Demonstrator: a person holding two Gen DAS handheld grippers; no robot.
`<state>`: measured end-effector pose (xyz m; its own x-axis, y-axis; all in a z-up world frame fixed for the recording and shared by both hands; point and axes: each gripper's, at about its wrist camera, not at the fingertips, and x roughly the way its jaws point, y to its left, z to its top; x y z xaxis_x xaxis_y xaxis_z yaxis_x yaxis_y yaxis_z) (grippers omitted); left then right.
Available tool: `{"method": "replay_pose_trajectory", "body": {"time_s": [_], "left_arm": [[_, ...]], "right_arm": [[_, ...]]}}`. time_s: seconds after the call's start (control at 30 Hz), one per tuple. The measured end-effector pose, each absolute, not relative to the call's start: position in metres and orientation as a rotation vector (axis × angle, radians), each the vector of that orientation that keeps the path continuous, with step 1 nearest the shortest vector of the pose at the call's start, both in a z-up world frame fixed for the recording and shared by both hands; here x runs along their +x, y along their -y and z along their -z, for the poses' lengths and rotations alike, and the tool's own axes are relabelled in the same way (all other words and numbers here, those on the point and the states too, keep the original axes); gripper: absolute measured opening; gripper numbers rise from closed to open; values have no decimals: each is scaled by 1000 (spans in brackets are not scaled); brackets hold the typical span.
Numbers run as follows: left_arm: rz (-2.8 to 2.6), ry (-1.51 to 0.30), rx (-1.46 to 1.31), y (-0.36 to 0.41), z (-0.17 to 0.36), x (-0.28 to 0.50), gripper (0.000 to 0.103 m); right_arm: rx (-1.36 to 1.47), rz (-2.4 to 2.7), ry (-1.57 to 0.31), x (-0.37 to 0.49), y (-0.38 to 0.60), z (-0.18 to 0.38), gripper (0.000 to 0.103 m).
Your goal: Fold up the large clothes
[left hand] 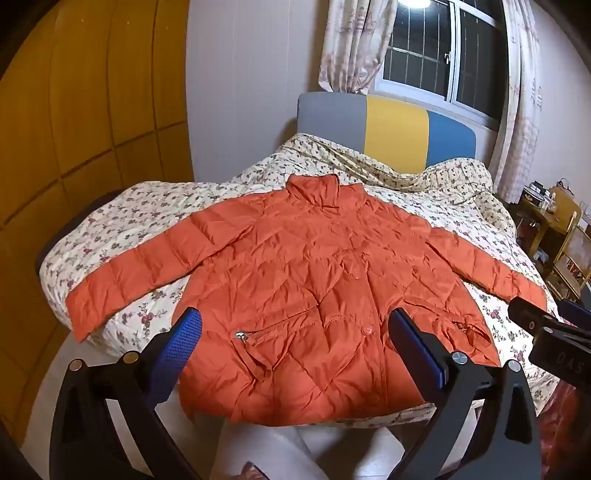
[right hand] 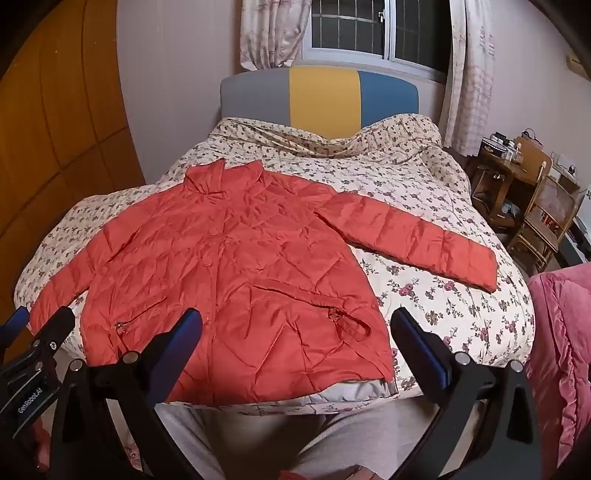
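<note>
Right, my left gripper (left hand: 295, 332) and right gripper (right hand: 295, 332) hover wide apart, empty, over the orange jacket (left hand: 314, 280) spread flat on the bed (right hand: 443, 295); folding seems unstarted, sleeves inward probably first.

It was a bedroom in a home. A bed (right hand: 424, 206) with a floral quilt (right hand: 443, 295) filled the middle, its headboard (right hand: 321, 99) padded in grey, yellow and blue. Behind it a barred window (right hand: 369, 29) hung with pale patterned curtains (right hand: 273, 33). Wooden wardrobe panels (left hand: 74, 110) lined the left wall, and a cluttered wooden table (right hand: 506, 162) with a rattan chair (right hand: 546, 218) stood at the right.
</note>
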<state>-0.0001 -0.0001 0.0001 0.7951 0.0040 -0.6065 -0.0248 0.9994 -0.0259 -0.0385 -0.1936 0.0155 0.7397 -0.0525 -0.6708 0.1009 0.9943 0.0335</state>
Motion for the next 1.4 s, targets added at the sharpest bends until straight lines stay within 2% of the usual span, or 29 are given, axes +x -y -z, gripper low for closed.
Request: {"method": "replay_pose_trajectory", "body": {"time_s": [1.4], "left_arm": [[-6,-669,-60,-2,6,0,100]], "right_arm": [[78,100,-794,-29,199,0,101]]}}
